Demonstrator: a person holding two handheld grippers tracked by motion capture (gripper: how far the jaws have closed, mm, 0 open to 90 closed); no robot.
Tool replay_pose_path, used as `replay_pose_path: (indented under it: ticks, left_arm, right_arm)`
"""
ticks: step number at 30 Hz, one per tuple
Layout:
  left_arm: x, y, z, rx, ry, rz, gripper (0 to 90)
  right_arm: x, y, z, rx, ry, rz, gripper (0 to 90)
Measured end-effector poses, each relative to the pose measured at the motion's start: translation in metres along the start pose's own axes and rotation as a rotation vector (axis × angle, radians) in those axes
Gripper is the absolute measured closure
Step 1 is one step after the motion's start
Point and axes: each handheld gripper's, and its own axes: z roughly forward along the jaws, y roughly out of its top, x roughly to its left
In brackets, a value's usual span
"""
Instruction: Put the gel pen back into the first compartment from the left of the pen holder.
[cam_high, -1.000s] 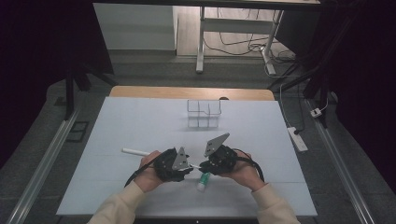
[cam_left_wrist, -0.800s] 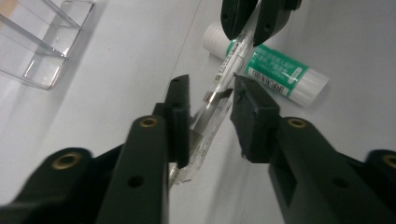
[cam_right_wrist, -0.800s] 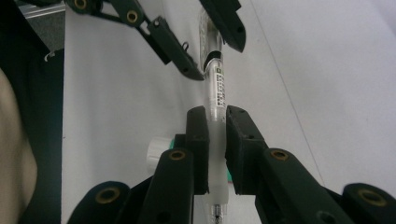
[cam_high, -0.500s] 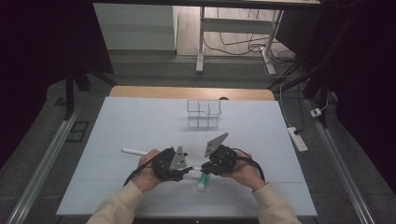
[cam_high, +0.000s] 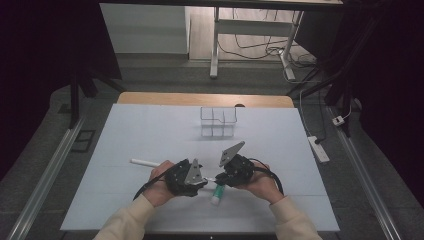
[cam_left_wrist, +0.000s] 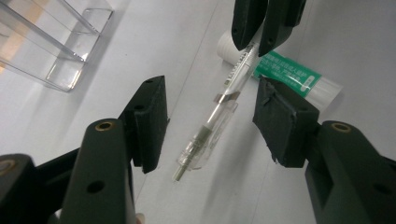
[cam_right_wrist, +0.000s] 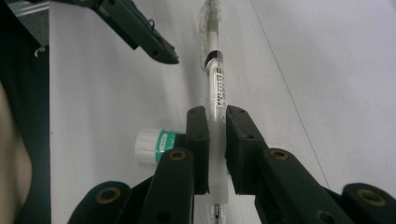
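Left tongs (cam_left_wrist: 208, 116) just widened off pen (cam_left_wrist: 212, 121); right tongs (cam_right_wrist: 217, 135) clamp pen; tube (cam_left_wrist: 289, 77) beneath.

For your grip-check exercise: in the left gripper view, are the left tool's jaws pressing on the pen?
No, the left tool stands open, with clear gaps either side of the pen.

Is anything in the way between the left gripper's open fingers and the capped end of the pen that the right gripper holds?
Nothing visible. The pen hangs between the left gripper fingers, which have just been opening, apart from both pads. The right gripper clamps its far end. The green tube lies on the table behind it.
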Motion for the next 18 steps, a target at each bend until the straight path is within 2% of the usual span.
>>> replay_pose_path:
  ticks: [5, 10, 13, 16, 18]
  left_arm:
    - [-0.0008, -0.0005, 0.0042, 0.018, -0.011, 0.006, 43.4]
    - [-0.0030, -0.0009, 0.0088, 0.042, -0.015, 0.035, 46.1]
    - [-0.0042, -0.0011, 0.0090, 0.044, 0.001, 0.045, 53.3]
    - [-0.0041, -0.0017, 0.0084, 0.045, -0.005, 0.052, 61.9]
    - [-0.0043, -0.0021, 0.0086, 0.049, -0.011, 0.058, 64.4]
  right_arm:
    - [-0.0005, 0.0003, -0.0026, -0.031, 0.016, 0.010, 79.2]
    - [0.0014, 0.0028, -0.0038, -0.050, 0.032, 0.001, 79.2]
    - [0.0027, 0.0045, -0.0039, -0.050, 0.039, -0.008, 79.3]
    - [0.0045, 0.0056, -0.0037, -0.057, 0.041, -0.016, 79.2]
    - [0.0044, 0.0060, -0.0047, -0.066, 0.044, -0.016, 79.2]
